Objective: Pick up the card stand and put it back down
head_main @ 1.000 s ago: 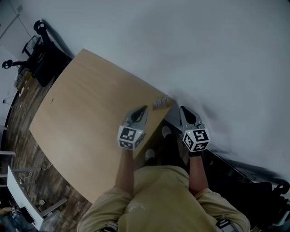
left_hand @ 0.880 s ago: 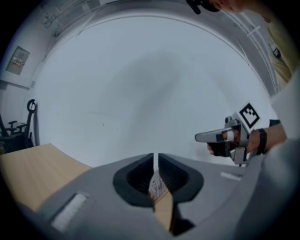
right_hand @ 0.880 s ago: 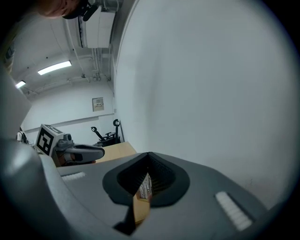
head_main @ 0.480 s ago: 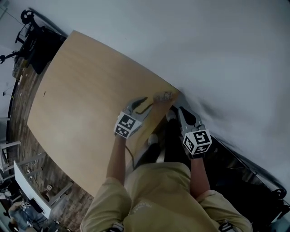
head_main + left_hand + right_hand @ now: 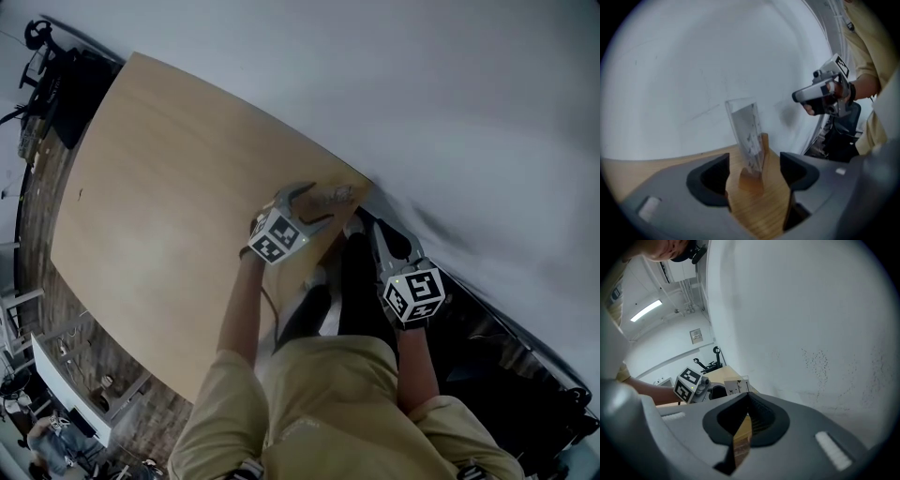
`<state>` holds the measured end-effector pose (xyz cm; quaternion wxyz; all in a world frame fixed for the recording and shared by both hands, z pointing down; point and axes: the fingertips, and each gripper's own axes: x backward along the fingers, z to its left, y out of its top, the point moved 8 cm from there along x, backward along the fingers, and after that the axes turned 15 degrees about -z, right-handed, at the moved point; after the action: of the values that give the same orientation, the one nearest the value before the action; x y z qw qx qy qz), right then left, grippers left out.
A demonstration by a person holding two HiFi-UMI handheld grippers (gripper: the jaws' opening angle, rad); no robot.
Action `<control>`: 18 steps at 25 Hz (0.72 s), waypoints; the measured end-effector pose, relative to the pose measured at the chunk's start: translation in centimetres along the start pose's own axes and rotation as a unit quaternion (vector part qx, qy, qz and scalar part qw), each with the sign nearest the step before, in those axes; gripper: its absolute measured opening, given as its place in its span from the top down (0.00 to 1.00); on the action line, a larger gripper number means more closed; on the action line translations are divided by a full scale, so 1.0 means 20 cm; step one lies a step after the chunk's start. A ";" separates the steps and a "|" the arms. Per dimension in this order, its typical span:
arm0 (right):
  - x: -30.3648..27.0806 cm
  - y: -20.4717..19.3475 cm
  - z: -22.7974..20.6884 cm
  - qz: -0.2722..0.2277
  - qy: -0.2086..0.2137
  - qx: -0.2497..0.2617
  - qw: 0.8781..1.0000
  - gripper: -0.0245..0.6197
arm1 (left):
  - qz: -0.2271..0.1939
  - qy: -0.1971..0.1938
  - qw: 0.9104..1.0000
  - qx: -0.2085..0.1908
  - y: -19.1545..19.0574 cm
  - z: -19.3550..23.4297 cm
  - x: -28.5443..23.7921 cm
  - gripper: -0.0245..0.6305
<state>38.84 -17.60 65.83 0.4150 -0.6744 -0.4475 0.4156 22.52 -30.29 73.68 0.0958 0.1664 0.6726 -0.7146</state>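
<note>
The person's left gripper is low over the near corner of the wooden table, and its jaws have just been opening. They now stand wide, one on each side of the card stand. The pads are clear of it, with a bare strip of table showing on both sides of its wooden foot, so nothing is held.

The right gripper hangs just off the table edge, beside the person's leg and close to the wall. Its jaws are closed tip to tip on nothing, and it looks to be taking no part in the job.

The stand sits upright at the corner of the table next to the wall. It is a clear sheet holding a pale card, slotted into a small wooden block.

I'd say the task has barely started. The reach is made and the jaws are lined up, but closing on the stand, lifting it and setting it back down are all still to come.

As for writing, the card has a scatter of small dark marks, too fine to read from any view. The cubes on the grippers show only black and white square patterns, with no words. At the far end of the table there is some dark gear on the floor, too small to make out.
</note>
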 end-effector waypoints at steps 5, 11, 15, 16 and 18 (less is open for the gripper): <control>-0.01 -0.01 -0.03 0.003 -0.005 0.000 1.000 0.95 | 0.011 -0.034 0.999 -0.028 0.00 0.02 -0.11 0.47; 0.00 -0.02 -0.04 0.005 -0.006 0.000 1.000 0.96 | 0.028 -0.050 0.997 -0.045 -0.02 0.03 -0.18 0.64; 0.00 -0.01 -0.02 0.004 -0.006 0.001 1.000 0.95 | 0.051 -0.057 0.996 -0.047 -0.03 0.02 -0.19 0.79; 0.01 -0.01 -0.02 0.003 -0.006 0.001 1.000 0.95 | 0.055 -0.057 0.996 -0.048 -0.03 0.01 -0.18 0.81; 0.00 0.01 0.00 0.001 -0.006 0.001 1.000 0.95 | 0.063 -0.053 0.995 -0.051 -0.02 -0.01 -0.16 0.84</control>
<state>38.88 -17.58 65.69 0.4131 -0.6716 -0.4490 0.4204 25.45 -30.41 75.17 0.1850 0.1652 0.6905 -0.6795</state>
